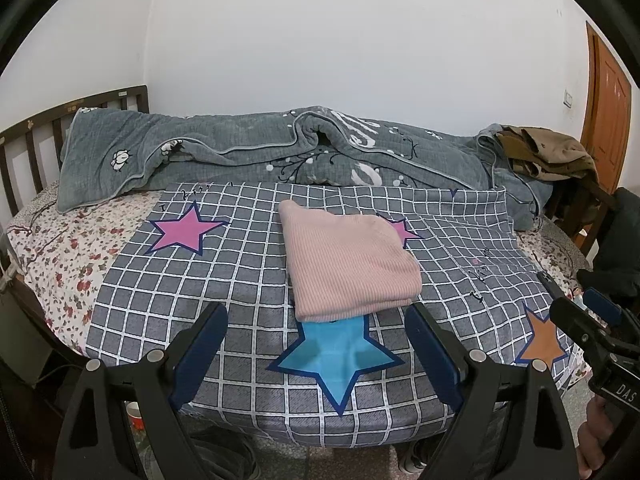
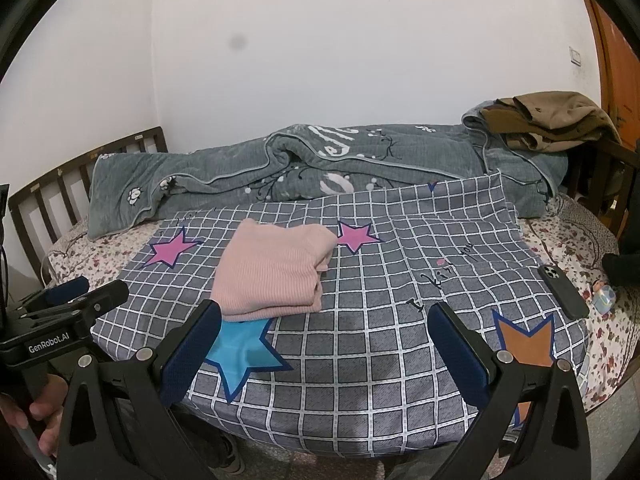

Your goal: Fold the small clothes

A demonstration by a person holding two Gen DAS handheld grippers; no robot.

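Note:
A pink ribbed garment (image 1: 348, 260) (image 2: 272, 270) lies folded into a neat rectangle on the grey checked cloth with stars (image 1: 224, 280) (image 2: 380, 320) spread over the bed. My left gripper (image 1: 316, 320) hovers just short of the garment's near edge, open, nothing between its blue pads. In the right wrist view my right gripper (image 2: 324, 318) is open too, over bare checked cloth to the right of the garment. Each gripper shows in the other's view: the right gripper (image 1: 592, 320) at the right edge, the left gripper (image 2: 80, 292) at the left edge.
A grey quilt (image 1: 280, 152) (image 2: 320, 160) is bunched along the wall side. Brown clothes (image 1: 544, 152) (image 2: 552, 120) sit piled at the right end. A dark phone (image 2: 562, 292) and a small toy (image 2: 604, 296) lie near the bed's right edge. A wooden headboard (image 1: 40, 132) bounds the left.

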